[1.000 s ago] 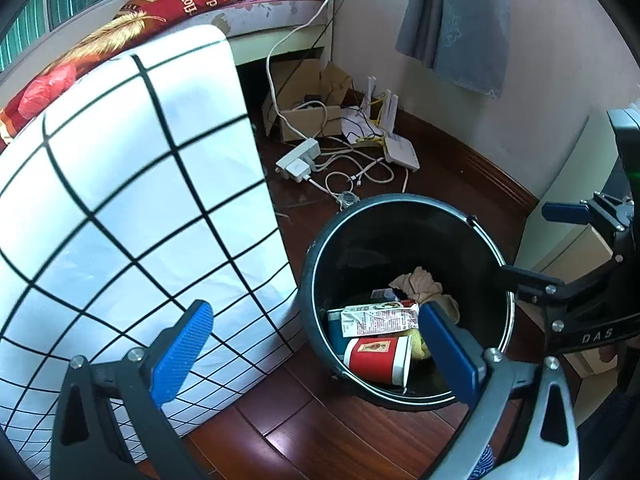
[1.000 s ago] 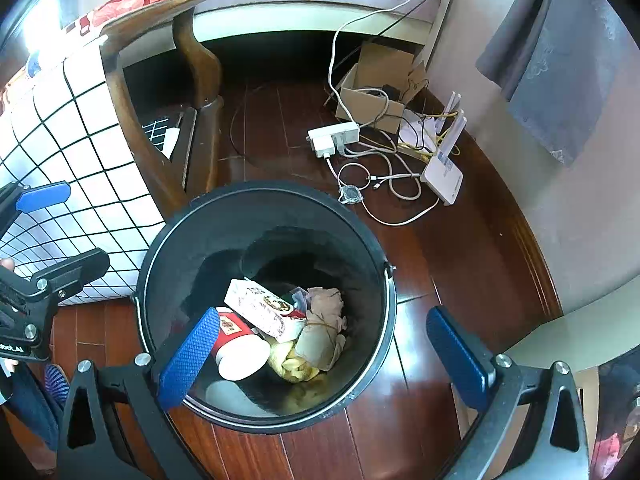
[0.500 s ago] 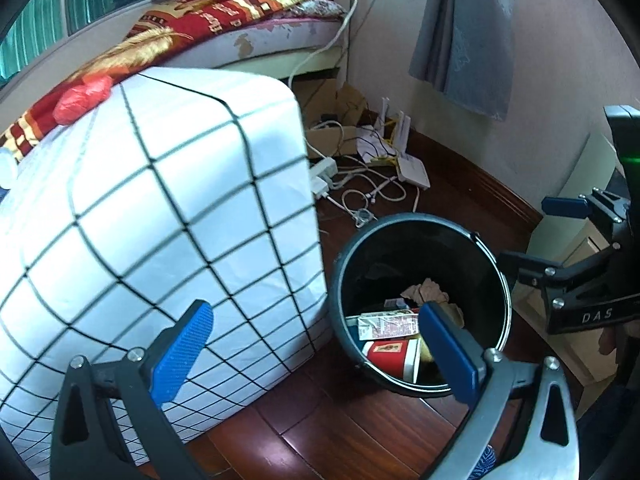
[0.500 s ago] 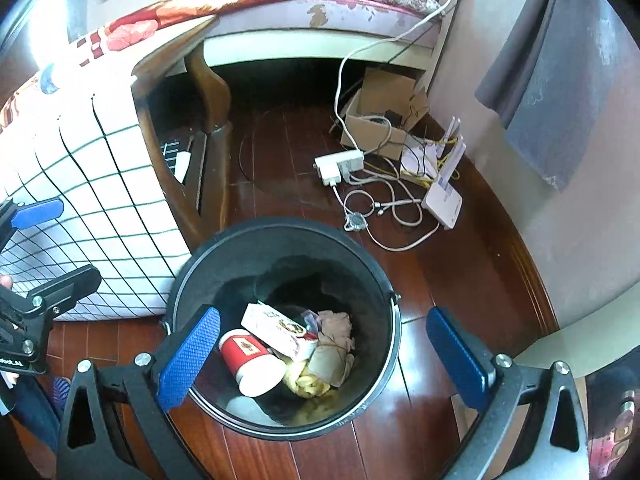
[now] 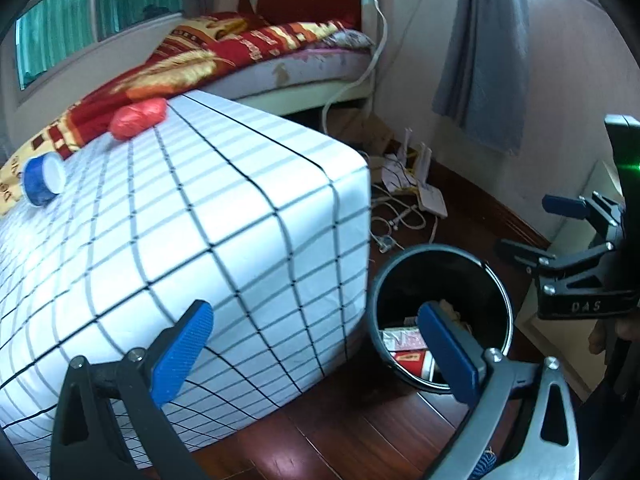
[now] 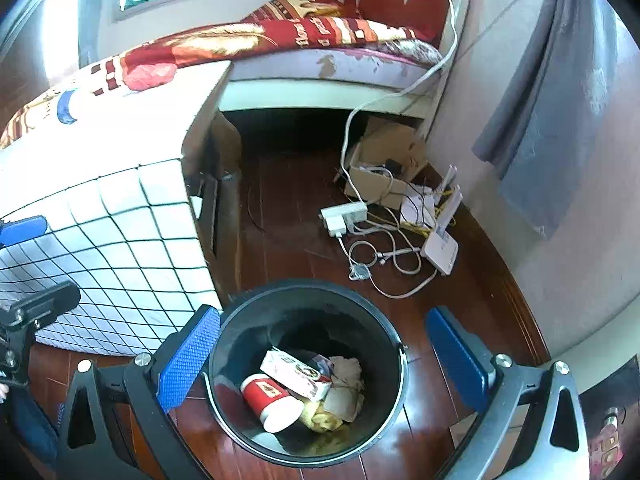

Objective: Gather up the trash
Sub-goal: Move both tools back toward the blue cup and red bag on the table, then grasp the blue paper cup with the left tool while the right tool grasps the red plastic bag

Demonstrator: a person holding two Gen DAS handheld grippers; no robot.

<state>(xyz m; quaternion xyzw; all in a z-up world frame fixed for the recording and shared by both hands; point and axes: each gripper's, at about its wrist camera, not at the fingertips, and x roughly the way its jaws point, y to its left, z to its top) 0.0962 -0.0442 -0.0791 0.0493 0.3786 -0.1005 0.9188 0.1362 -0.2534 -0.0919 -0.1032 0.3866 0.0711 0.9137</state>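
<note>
Both tools are spread wide and carry nothing: the left gripper (image 5: pixel 316 344) and right gripper (image 6: pixel 324 350) hang above the round black plastic bin (image 6: pixel 394 344) on the floor beside the table. Farther off, on the checked white tablecloth (image 5: pixel 192 216), lies a crumpled red plastic bag (image 5: pixel 138 118). It looks light, soft and slippery; pinching a bunched fold at its middle should hold it.

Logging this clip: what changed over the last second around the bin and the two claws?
Both claws rose and pulled back from the black bin, so it looks smaller and the checked tabletop with the red bag and tape roll came into view. Left claw and right claw stayed open and empty; the bin's trash did not move.
</note>
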